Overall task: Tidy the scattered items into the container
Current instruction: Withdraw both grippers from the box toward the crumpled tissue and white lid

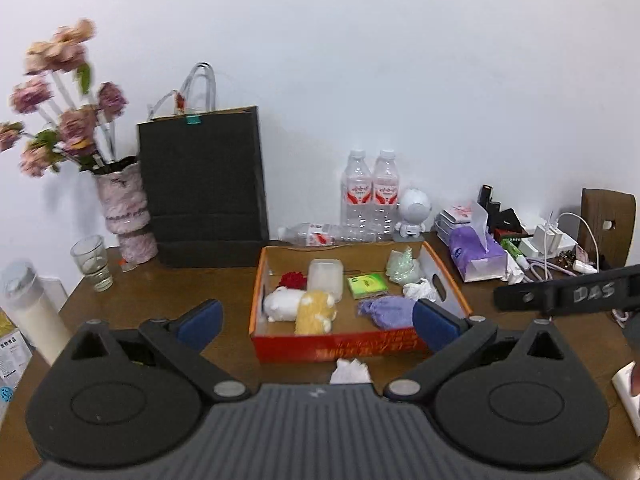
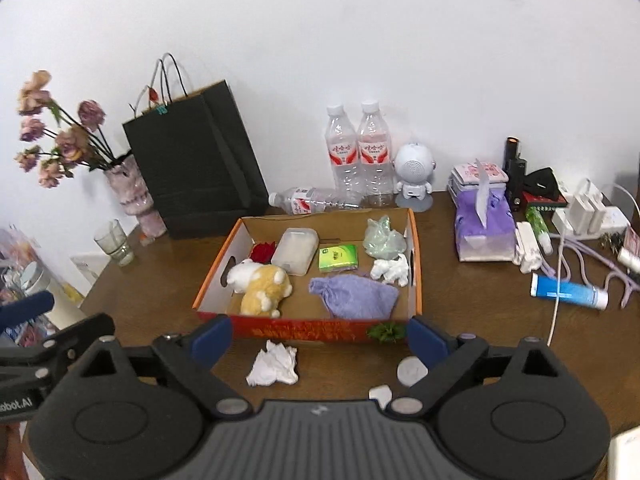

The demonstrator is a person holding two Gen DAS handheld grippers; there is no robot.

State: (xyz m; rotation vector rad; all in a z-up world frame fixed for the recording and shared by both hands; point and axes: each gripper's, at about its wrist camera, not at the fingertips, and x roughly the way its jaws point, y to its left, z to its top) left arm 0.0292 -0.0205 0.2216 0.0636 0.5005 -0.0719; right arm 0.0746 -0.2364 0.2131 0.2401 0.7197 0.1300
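Two grippers hang over the table's near edge, the left gripper (image 1: 316,320) and the right gripper (image 2: 320,338), each spread wide with nothing between its blue pads. Nearest them on the brown table (image 2: 160,280), a crumpled white tissue (image 2: 273,364), a white disc (image 2: 411,371) and a green sprig (image 2: 386,332) lie just outside the near wall of the orange cardboard box (image 2: 224,256). Inside the box sit a yellow-and-white plush toy (image 2: 262,284), a purple cloth (image 2: 354,296), a green packet (image 2: 338,258) and a clear plastic case (image 2: 295,250). Along the far edge stand two water bottles (image 2: 360,152) and a black paper bag (image 2: 192,160).
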